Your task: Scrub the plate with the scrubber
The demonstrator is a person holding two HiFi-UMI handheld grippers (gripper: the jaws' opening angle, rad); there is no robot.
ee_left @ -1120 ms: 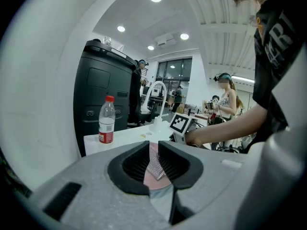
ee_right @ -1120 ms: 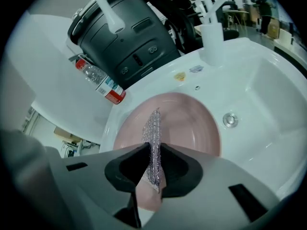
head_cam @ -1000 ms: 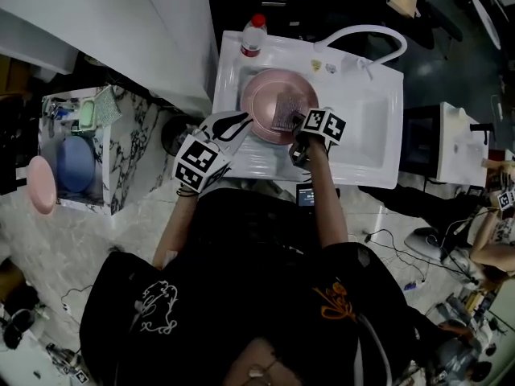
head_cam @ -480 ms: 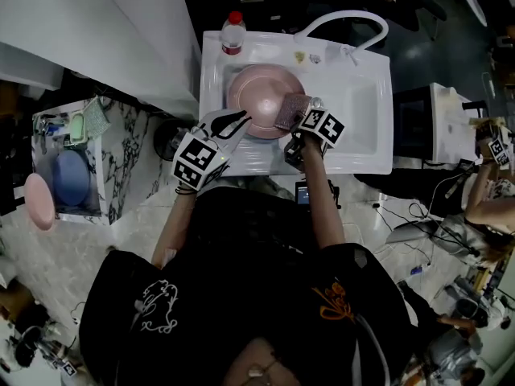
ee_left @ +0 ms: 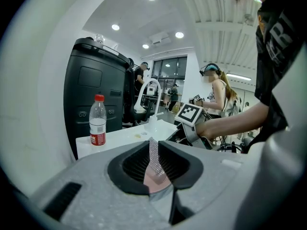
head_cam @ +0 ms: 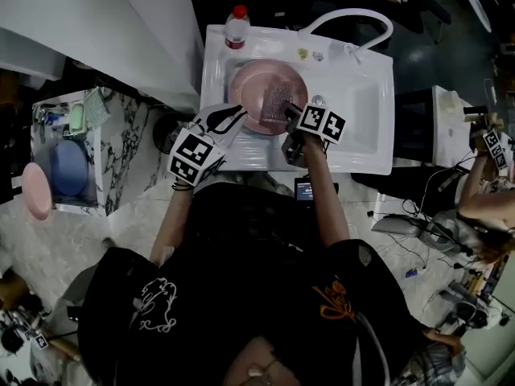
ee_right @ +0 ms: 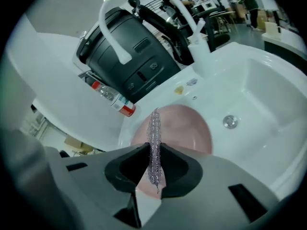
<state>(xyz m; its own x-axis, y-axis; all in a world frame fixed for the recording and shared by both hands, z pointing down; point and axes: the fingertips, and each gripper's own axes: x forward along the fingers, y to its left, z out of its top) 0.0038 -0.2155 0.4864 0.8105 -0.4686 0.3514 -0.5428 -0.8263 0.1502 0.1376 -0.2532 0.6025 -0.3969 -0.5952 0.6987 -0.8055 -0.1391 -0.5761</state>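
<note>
Right gripper (head_cam: pixel 288 112) jaws are clamped on the mesh scrubber (head_cam: pixel 276 101), which sits over the right part of the pink plate (head_cam: pixel 251 93). Left gripper (head_cam: pixel 232 120) is pinched shut on the plate's near-left rim. Plate is in the left side of the white sink (head_cam: pixel 358 115). 1 water bottle (head_cam: pixel 236 24) stands on the far-left corner.

I see a rough, glinting wire-mesh scrubber (ee_right: pixel 153 143) against a smooth pink plate (head_cam: pixel 249 95) with a soft gloss. The sink (ee_right: pixel 259 95) looks glossy white, its drain (ee_right: pixel 230 121) bright metal, the bottle (ee_left: pixel 97 121) clear plastic.
</note>
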